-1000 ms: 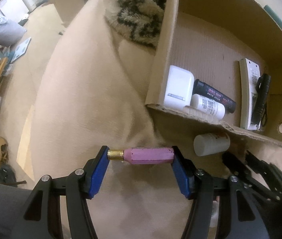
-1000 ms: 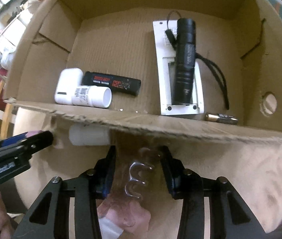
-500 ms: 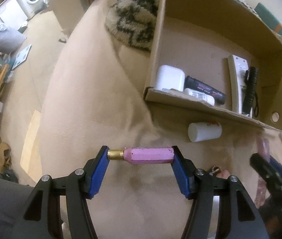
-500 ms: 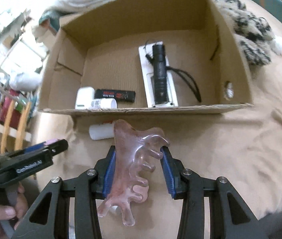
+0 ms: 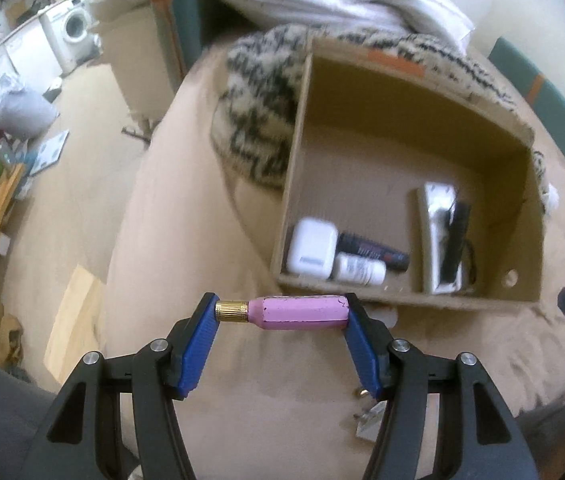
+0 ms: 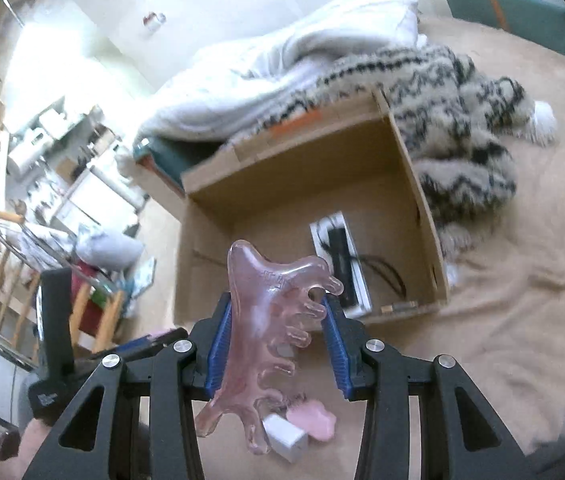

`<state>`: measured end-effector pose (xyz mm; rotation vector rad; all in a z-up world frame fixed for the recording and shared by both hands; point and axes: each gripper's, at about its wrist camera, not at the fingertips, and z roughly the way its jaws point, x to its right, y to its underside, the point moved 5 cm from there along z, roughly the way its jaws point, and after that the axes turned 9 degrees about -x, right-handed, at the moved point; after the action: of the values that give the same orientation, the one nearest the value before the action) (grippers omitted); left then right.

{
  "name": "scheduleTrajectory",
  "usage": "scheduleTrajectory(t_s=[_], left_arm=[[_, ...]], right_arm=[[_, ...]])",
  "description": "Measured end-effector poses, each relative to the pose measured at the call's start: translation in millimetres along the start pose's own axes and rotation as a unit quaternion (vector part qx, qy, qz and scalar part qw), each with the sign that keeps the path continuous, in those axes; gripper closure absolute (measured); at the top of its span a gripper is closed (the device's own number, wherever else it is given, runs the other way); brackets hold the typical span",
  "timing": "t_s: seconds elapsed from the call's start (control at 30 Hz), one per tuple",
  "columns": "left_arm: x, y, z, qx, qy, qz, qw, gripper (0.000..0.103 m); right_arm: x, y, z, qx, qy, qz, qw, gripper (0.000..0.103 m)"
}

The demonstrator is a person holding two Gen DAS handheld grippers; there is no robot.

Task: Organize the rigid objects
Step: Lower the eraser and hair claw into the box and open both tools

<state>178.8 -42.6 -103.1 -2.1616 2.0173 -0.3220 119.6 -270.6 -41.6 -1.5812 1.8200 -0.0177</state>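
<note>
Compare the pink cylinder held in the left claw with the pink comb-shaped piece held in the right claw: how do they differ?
The pink cylinder is opaque, plain and straight with a gold knurled tip; the comb-shaped piece is translucent, flat and has rounded teeth along one edge. The cylinder lies crosswise, gripped end to end by the left claw; the comb stands lengthwise, sticking out past both ends of the right claw. Both are pink, rigid and held above the bed near the cardboard box.

soft indoor light — glare upper left, right view | motion blur | fisheye-bent edges
</note>
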Motion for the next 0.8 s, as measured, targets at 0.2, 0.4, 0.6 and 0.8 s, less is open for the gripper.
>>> scheduleTrajectory(t_s=[0.2,0.4,0.6,0.8], left_arm=[[5,-36,-15,0.043,0.004,0.026,0.9987,0.045],[19,-63,-15,0.056,0.004,0.046,0.9974,0.045],[41,-81,5,0.045,0.016,0.07,0.9964,0.045],[59,-86,33,0.037,0.011,0.094,0.9948,0.045]], right_arm=[[9,-34,2,0.012,0.002,0.004,1.0,0.059],[17,-64,16,0.012,0.029,-0.023,0.999,0.059],[28,-79,40,-0.006,0.047,-0.031,0.998,0.059],[34,-70,67,-0.041,0.05,-0.019,0.998,0.058]])
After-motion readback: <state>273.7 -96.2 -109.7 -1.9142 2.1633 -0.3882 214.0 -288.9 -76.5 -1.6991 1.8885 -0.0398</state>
